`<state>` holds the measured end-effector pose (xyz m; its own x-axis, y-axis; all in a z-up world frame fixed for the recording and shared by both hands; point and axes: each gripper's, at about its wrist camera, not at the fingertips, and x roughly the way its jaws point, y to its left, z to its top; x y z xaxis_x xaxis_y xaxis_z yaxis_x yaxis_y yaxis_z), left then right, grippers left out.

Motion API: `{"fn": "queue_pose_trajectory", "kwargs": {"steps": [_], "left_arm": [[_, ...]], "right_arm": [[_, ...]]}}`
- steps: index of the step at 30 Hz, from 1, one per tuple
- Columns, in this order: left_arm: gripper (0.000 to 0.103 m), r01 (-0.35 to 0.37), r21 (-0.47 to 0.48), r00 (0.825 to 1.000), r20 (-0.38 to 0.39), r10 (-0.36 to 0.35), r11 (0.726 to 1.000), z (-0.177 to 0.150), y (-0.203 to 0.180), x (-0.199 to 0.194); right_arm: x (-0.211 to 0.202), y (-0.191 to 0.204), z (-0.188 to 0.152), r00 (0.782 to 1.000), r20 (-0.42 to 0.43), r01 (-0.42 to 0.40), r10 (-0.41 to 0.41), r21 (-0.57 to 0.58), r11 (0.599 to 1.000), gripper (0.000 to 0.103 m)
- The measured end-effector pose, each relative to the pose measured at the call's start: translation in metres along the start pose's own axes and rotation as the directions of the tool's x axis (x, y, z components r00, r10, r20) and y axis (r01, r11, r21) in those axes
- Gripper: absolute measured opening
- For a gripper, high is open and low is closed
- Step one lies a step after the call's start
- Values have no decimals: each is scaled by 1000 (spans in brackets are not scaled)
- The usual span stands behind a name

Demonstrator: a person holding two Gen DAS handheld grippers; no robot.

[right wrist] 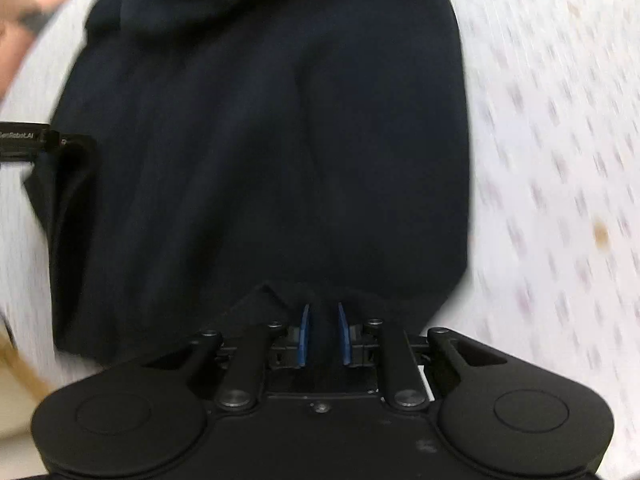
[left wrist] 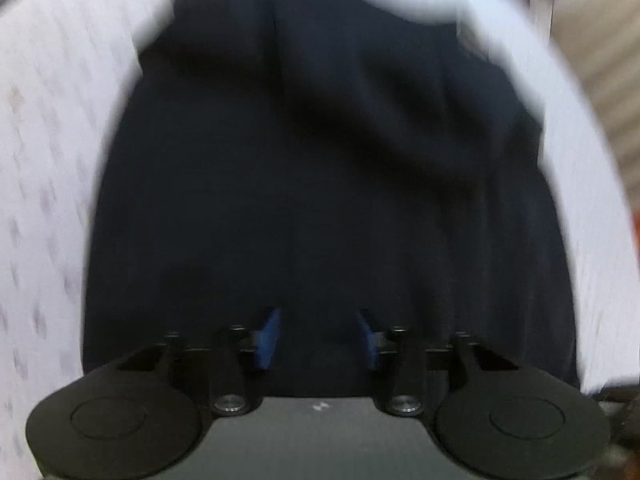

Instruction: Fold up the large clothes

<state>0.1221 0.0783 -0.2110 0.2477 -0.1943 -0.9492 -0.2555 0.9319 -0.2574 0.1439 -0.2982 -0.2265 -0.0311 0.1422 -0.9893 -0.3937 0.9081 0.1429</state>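
Observation:
A large dark navy garment (left wrist: 312, 168) lies spread on a white patterned sheet and fills the middle of both views. My left gripper (left wrist: 319, 334) points down onto it, its blue pads (left wrist: 267, 336) well apart with flat cloth showing between them, nothing pinched. In the right wrist view the same garment (right wrist: 260, 140) lies in soft folds. My right gripper (right wrist: 324, 332) stands at its near edge with the blue pads close together and a raised ridge of the dark cloth gathered between them. Both pictures are blurred.
The white sheet with small faint marks (right wrist: 560, 140) surrounds the garment on all sides (left wrist: 44, 160). A black part of the other gripper's body (right wrist: 44, 142) juts in at the left edge of the right wrist view, over a turned-up flap of cloth. A blurred hand (right wrist: 28, 16) is at the top left.

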Motion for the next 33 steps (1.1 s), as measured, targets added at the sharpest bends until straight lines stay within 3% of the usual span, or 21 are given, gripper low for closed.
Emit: {"fn": "queue_pose_trajectory", "kwargs": {"steps": [3,5,7,9,10,11,13,15,20,23,28,30,33], "left_arm": [[42,-44,115,996,-73,52,992,-54,-2,-19],[46,-111,131,990,-77,121,985,-95,8,-36],[44,-167,110,978,-109,179,980,-126,20,-46],[43,-147,-1,985,-96,146,989,-148,38,-62],[44,-121,-70,991,-66,117,990,-153,46,-70],[46,-99,-148,995,-22,97,984,-157,53,-78],[54,-90,-294,991,72,116,952,-162,67,-90],[72,-111,-389,981,105,164,914,-167,75,-93],[72,-74,-406,995,31,94,911,-179,80,-70],[72,-13,-430,1000,17,23,903,-187,88,-57],[74,54,-456,998,58,-31,888,-190,103,-43],[76,72,-490,996,88,-33,869,-190,108,-44],[77,102,-535,992,118,-46,838,-193,115,-44]], "right_arm": [[-17,-16,-34,997,-41,67,-69,-60,996,20],[-30,-33,-45,995,-19,93,-93,-9,996,29],[-38,-50,-47,998,10,53,-54,94,994,29],[-39,-59,-45,998,58,-16,6,175,984,47],[-38,-59,-43,996,83,-40,23,201,979,61],[-36,-58,-41,995,99,-50,29,211,976,66],[-32,-49,-38,990,132,-69,43,204,977,69],[-28,-46,-38,989,146,-55,28,190,980,73],[-19,-43,-51,986,168,-22,-15,216,976,73],[-15,-52,-56,978,207,-35,-15,235,971,73],[6,-64,-61,979,185,-134,86,266,955,73],[16,-66,-66,974,170,-194,150,281,940,75],[20,-59,-73,962,198,-237,185,279,931,77]]}}
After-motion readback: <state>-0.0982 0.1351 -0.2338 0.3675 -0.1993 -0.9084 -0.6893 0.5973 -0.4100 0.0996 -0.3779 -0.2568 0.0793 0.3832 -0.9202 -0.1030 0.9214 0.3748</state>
